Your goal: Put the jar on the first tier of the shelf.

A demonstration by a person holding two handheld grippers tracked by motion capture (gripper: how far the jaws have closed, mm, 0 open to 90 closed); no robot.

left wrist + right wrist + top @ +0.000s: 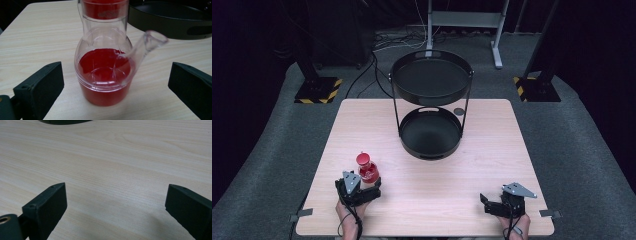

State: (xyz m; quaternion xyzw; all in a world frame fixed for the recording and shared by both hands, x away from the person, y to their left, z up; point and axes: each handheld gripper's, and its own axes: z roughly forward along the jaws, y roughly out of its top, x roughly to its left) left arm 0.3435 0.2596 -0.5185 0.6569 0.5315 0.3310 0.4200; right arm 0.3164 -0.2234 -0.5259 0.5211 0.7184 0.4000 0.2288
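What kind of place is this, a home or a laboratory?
Probably a laboratory or recording studio, not a home: dark curtains surround the table, stand bases carry hazard tape, and cables run over the grey carpet.

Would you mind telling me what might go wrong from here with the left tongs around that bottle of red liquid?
1. The bottle stands between the open left tongs, apart from both jaws; an uneven close might tip it.
2. Its open side spout points toward one jaw, so a knock or tilt could spill red liquid on the table.
3. The clear wall is rounded and looks smooth, so it may slip when lifted toward the two-tier tray.
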